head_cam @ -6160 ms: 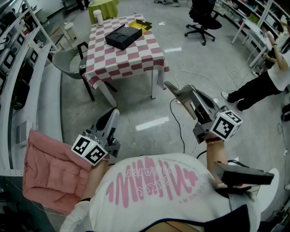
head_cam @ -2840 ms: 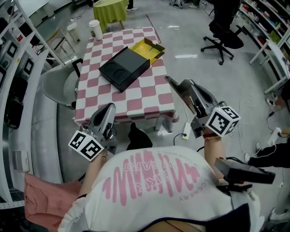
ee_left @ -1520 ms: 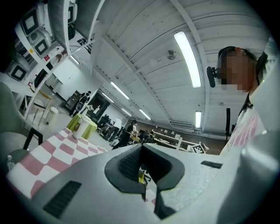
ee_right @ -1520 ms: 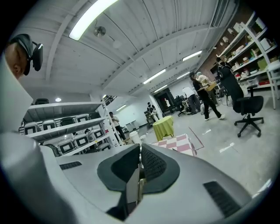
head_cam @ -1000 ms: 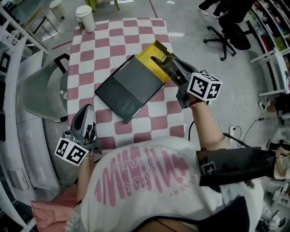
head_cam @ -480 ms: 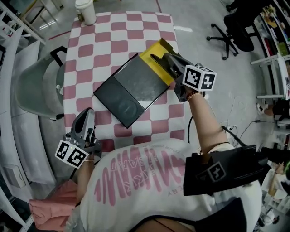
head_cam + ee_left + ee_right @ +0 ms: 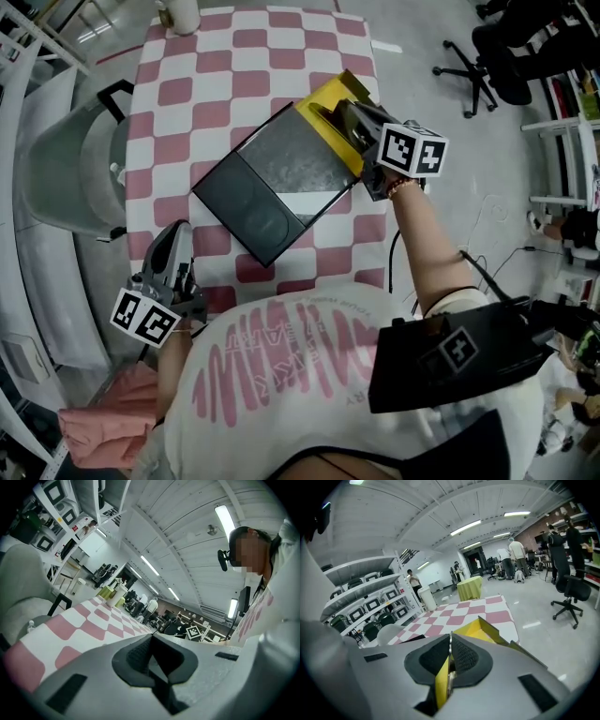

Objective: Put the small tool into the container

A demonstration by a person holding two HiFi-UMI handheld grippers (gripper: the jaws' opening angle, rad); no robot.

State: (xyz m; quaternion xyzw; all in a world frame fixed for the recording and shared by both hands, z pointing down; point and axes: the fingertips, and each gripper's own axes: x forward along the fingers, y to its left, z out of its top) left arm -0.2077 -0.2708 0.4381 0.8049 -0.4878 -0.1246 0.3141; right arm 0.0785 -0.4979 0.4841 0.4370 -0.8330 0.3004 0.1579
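A bright workshop with a grey floor, strip lights and racks of shelving surrounds one table under a pink-and-white checked cloth, where a person in a white shirt printed in pink works two handheld grippers, each carrying one marker cube. On the cloth lie one flat black box, set at a slant near the middle, and one yellow tray open at the box's far end; one paper cup stands at the table's far edge, well apart from both. The right gripper reaches over the yellow tray, its jaws pressed almost together on a thin silvery sliver that appears to be the small tool; the tool is too slight to show from the head view, and whether it touches the tray cannot be told. The right gripper's own view looks past the closed jaws onto the tray's raised yellow walls. The left gripper hangs at the near left corner of the table, away from the box, its jaws closed together with nothing between them. One grey chair sits tucked at the table's left side, one black office chair stands on the floor to the right, and one pink cushion lies low at the person's left. Several people stand in the far background.
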